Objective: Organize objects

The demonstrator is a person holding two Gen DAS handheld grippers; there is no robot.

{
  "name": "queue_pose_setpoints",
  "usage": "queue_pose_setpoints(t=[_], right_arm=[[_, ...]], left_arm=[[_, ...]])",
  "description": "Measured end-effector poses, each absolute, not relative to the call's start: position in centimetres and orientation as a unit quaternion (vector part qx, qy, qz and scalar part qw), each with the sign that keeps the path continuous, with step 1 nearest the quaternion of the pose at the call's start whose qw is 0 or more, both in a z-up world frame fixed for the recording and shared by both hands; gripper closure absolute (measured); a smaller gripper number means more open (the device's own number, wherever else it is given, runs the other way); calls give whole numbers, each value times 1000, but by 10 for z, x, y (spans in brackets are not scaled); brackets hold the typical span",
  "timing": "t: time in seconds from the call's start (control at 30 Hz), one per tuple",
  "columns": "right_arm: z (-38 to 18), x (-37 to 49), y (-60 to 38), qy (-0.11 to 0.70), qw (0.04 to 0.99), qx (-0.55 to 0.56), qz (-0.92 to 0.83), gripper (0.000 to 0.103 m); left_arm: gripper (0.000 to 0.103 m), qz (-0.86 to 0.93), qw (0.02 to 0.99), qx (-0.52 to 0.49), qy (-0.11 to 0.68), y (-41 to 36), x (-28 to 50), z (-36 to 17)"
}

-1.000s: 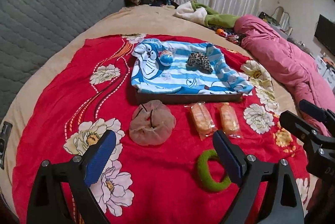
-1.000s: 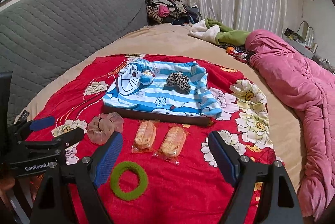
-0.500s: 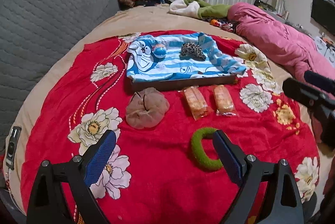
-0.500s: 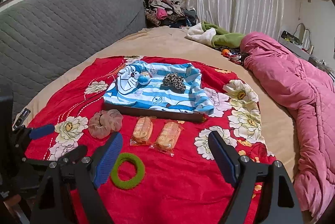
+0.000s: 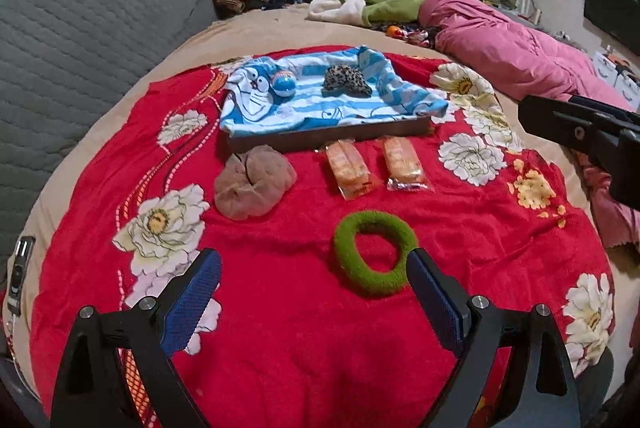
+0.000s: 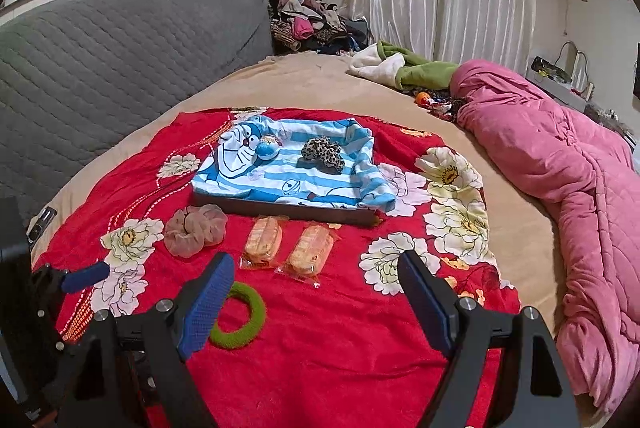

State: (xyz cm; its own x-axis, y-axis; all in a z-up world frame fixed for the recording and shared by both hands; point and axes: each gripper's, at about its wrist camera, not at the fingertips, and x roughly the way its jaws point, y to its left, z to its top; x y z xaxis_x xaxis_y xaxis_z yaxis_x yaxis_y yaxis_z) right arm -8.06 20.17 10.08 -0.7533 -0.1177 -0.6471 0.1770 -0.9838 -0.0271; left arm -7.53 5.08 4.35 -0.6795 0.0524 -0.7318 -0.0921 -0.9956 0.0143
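Both the left gripper (image 5: 314, 278) and right gripper (image 6: 316, 278) hang wide and empty over the red floral blanket (image 5: 304, 340), the green hair ring (image 5: 374, 252) lying just ahead, probably for easy tray (image 5: 320, 139) loading.

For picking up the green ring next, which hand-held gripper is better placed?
Probably the left hand-held gripper: the green ring lies just ahead of its open jaws, against its right finger. The right hand-held gripper, also open, has the ring outside its left finger.
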Motion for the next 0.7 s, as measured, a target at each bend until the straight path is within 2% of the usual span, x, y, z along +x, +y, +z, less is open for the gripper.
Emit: queue_pose_setpoints(t=[0.7], right_arm=[[61,-97,192,70,76,372,-922,20]], left_arm=[[9,919,43,-392,31,59,-77,11]])
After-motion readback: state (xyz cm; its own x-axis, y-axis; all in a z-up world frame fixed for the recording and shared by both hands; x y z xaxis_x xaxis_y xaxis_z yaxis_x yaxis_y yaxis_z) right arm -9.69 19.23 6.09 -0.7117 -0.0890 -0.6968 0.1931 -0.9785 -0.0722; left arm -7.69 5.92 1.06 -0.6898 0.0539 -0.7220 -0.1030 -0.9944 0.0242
